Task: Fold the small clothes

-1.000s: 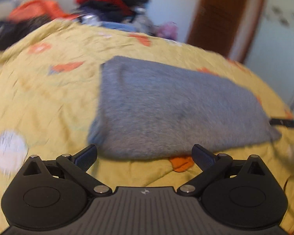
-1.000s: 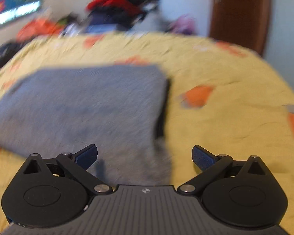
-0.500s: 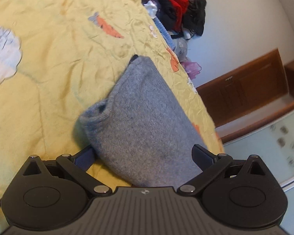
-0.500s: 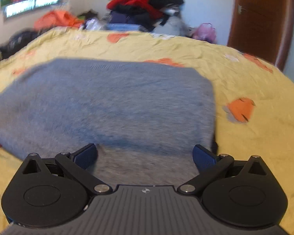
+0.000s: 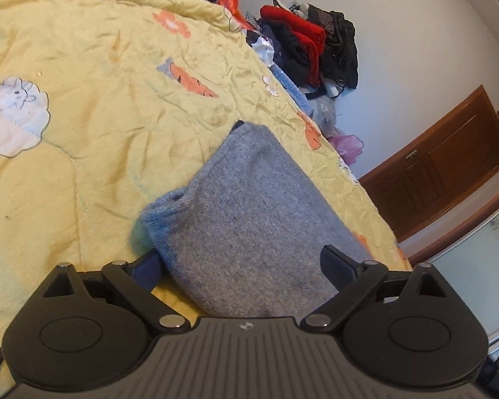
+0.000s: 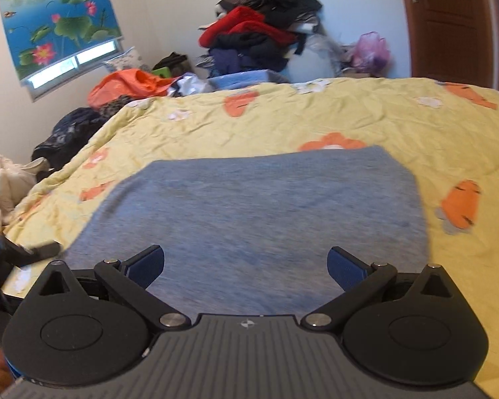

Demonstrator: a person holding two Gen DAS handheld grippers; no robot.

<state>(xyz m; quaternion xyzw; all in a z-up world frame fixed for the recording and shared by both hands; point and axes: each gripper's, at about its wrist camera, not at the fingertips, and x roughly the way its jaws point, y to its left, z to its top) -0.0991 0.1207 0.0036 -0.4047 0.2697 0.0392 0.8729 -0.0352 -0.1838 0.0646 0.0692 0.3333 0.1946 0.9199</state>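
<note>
Soft daylight, window (image 6: 73,63) glare, fisheye bending at edges, slight motion blur right view

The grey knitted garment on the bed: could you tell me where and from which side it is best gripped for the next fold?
Probably at the near left corner of the grey knitted garment, where its thick rolled edge lifts off the yellow bedspread. The left hand-held gripper already straddles that end with its jaws open, so I would come in low from the near side and pinch all the layers.

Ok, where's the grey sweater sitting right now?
The grey sweater lies folded on the yellow quilt, straight ahead of the open right claw; in the left view its near end sits between the open left claw's fingers.
</note>
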